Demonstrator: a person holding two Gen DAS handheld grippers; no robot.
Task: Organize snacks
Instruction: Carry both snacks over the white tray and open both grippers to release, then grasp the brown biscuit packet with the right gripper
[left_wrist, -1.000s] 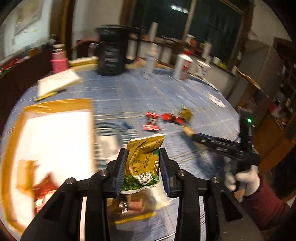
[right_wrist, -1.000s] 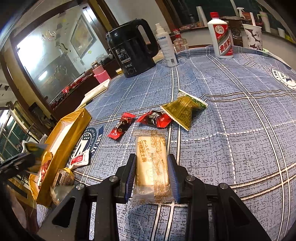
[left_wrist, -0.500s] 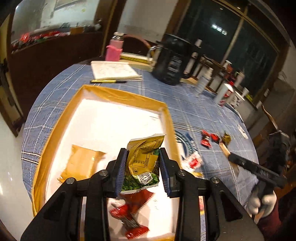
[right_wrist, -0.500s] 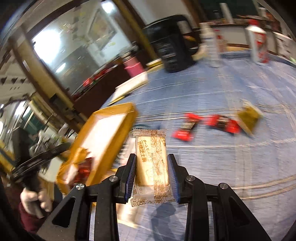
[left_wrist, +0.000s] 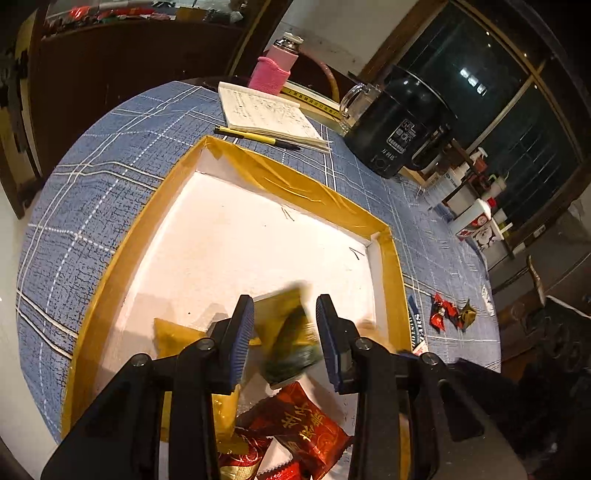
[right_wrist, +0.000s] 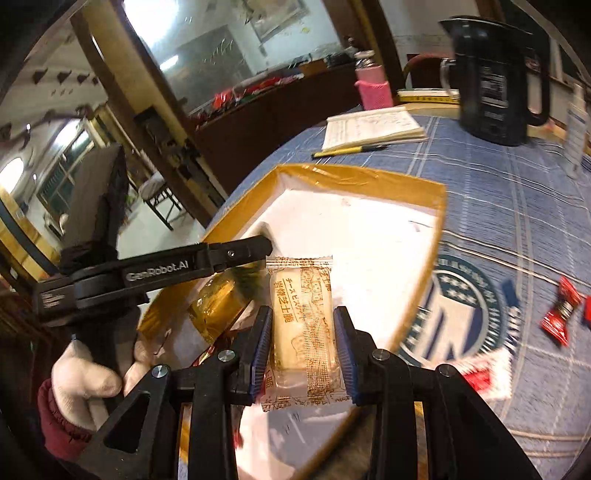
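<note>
Jaws over white tray (left_wrist: 391, 266), blue plaid tablecloth (left_wrist: 110, 192), dark window (left_wrist: 517, 122)

Each fisheye camera sat just behind its own tongs and looked forward and steeply down along them, close above the bench (left_wrist: 110, 177). Both views shared the yellow-rimmed white tray (left_wrist: 391, 258) (right_wrist: 439, 199), the notebook (left_wrist: 266, 110) (right_wrist: 373, 125) and the black kettle (left_wrist: 395, 129) (right_wrist: 487, 81). The right view also took in the left tongs (right_wrist: 258, 247) from the side.
</note>
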